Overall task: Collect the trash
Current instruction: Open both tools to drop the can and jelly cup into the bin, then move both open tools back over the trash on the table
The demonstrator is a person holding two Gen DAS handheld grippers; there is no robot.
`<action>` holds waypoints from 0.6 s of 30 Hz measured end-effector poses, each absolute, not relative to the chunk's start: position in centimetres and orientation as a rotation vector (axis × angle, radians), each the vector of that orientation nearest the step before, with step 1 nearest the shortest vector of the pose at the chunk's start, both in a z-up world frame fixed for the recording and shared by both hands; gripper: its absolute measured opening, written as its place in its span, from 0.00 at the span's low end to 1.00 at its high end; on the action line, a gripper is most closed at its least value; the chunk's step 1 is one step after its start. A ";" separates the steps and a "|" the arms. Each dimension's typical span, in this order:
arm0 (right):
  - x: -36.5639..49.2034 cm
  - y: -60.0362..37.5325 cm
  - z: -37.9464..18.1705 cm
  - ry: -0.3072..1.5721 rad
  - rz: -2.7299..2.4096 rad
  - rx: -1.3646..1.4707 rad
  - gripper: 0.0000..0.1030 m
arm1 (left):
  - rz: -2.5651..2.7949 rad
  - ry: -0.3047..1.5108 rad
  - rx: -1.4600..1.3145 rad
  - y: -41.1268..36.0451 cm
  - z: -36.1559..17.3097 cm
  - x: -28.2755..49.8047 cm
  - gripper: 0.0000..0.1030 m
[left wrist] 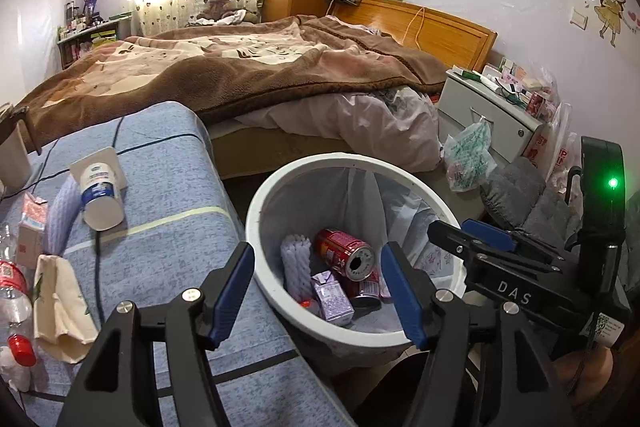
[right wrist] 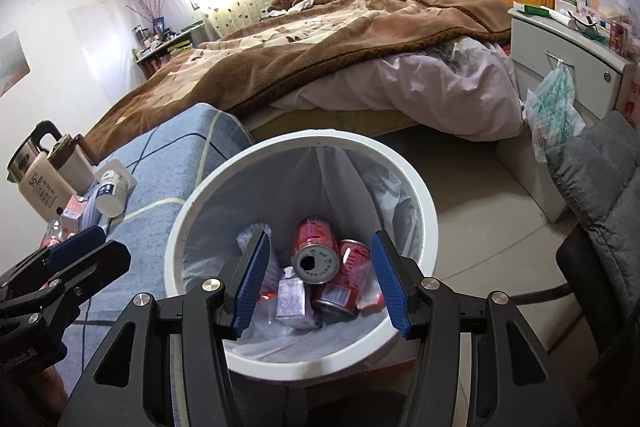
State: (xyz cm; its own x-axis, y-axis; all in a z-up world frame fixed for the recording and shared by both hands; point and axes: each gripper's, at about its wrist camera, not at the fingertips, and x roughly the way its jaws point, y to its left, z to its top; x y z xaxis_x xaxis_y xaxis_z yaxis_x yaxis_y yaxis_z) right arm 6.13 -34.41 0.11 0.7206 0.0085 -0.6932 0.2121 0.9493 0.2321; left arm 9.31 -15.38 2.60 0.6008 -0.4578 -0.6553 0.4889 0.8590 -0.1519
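Left wrist view: the left hand-held gripper (left wrist: 318,291) hangs about half open and empty over the round white plastic trash bin (left wrist: 256,195). Inside, a red drink can (left wrist: 344,251) lies on its side, opening facing the camera.

Right wrist view: the right hand-held gripper (right wrist: 316,279), likewise parted and empty, hovers above the same bin (right wrist: 176,227), the can (right wrist: 316,251) lying lengthwise toward the lens.

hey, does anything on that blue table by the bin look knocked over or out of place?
Yes. A white cup lies tipped on its side on the blue table, open end facing the camera. Nothing looks spilled from it. A cloth sits crumpled near the table's left edge beside a bottle lying flat.
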 end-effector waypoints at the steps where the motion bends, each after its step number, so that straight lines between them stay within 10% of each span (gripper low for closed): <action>1: 6.1 -34.3 0.2 0.757 -0.114 0.305 0.52 | -0.549 0.742 0.041 -15.1 2.7 9.2 0.66; 18: 5.0 -30.4 2.1 0.705 -0.076 0.258 0.52 | -0.462 0.706 -0.013 -10.1 3.6 8.0 0.66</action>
State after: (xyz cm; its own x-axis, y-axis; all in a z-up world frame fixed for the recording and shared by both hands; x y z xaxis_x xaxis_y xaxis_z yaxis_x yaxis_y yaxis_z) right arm 5.02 -30.42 2.08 0.7604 0.0177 -0.6492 0.1554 0.9656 0.2084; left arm 8.00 -10.06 3.60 0.6647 -0.4139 -0.6220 0.4050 0.8992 -0.1657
